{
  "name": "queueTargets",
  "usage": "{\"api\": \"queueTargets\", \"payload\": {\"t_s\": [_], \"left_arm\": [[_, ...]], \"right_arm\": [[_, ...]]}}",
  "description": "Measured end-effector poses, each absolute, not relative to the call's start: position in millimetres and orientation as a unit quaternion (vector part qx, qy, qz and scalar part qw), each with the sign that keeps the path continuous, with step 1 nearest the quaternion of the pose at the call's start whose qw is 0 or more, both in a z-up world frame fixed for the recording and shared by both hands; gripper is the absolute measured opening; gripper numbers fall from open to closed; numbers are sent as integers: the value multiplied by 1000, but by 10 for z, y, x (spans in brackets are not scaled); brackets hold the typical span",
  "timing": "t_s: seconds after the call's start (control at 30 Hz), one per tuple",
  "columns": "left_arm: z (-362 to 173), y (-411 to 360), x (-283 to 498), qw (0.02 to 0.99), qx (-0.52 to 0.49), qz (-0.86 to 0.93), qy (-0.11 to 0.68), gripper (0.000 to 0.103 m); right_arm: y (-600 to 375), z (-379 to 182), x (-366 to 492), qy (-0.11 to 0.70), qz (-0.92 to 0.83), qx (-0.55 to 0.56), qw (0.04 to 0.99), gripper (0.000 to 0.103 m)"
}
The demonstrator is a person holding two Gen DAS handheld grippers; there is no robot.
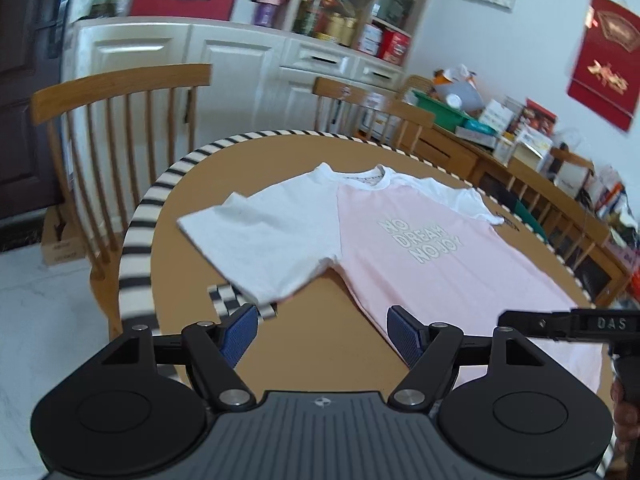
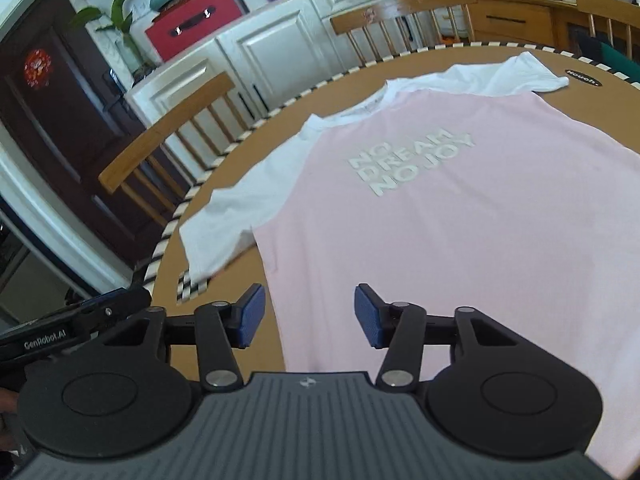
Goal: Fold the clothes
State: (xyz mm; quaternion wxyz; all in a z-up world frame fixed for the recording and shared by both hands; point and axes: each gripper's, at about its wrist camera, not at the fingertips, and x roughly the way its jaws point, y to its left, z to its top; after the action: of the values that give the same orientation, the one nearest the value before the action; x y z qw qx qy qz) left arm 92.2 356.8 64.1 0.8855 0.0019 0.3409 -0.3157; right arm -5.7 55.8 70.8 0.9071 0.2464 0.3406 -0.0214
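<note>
The T-shirt (image 2: pixel 460 240) lies face up and spread flat on the round tabletop (image 1: pixel 320 320), pink body toward us, white sleeves out to either side, collar at the far edge, print reading the right way from here. No fold made yet, by the look of it. The left gripper (image 1: pixel 322 334) hangs over bare tabletop near the shirt's near left edge, jaws spread, nothing between them. The right gripper (image 2: pixel 310 316) hovers over the pink hem area, jaws spread too, empty, one pad above cloth and one beside the edge. So this looks like the approach to a first grasp. To do it well: come down low, take the hem corner and the shoulder on one side, pinching both layers. Lift just enough to carry that side over evenly, or the white left sleeve (image 1: pixel 264 236) will bunch.
</note>
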Motion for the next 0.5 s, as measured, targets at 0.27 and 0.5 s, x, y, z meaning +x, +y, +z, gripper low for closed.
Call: {"api": "queueTargets", "payload": {"t_s": [0.27,0.5], "left_arm": [[585,3583,2082,845,74,-365,384,71],[439,3619,3054,792,101,-429,422,50]], "right_arm": [[1010,362,647,376,-10,330,865,45],[1249,190,866,383,-36,409,827,42]]}}
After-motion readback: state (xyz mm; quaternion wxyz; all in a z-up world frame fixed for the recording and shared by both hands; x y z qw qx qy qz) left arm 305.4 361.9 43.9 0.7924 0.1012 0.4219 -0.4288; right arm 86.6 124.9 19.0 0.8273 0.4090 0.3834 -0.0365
